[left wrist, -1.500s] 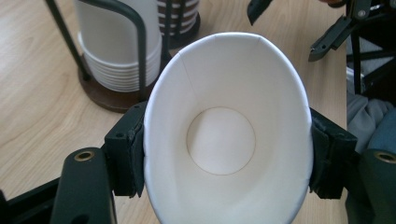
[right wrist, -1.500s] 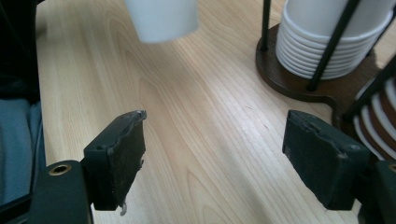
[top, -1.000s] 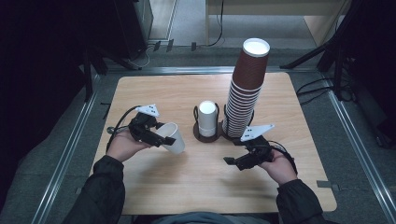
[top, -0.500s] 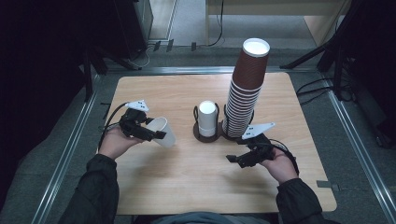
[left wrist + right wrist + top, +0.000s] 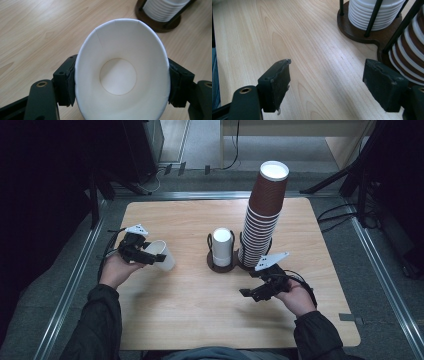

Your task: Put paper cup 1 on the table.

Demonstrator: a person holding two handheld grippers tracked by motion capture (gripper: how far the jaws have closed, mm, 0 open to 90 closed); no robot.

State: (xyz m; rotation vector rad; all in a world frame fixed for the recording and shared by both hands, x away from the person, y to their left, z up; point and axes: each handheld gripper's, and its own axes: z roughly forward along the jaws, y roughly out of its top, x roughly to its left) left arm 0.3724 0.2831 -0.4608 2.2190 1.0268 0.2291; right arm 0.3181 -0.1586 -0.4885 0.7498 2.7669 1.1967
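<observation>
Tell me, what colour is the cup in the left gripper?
White, clearest in the left gripper view: cup.

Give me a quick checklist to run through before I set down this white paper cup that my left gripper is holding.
1. Hold on the white paper cup: the left gripper has both jaws pressed on its sides near the rim: ok.
2. Cup shape: rim squeezed to an oval: not ok.
3. Cup upright: it lies tilted, mouth toward the gripper's camera: not ok.
4. Landing spot: bare light wooden table beside the cup: ok.
5. Clear of the dark wooden two-slot cup holder and the tall brown paper cup stack: ok.
6. Right gripper: open, holding nothing, apart from the cup: ok.
</observation>
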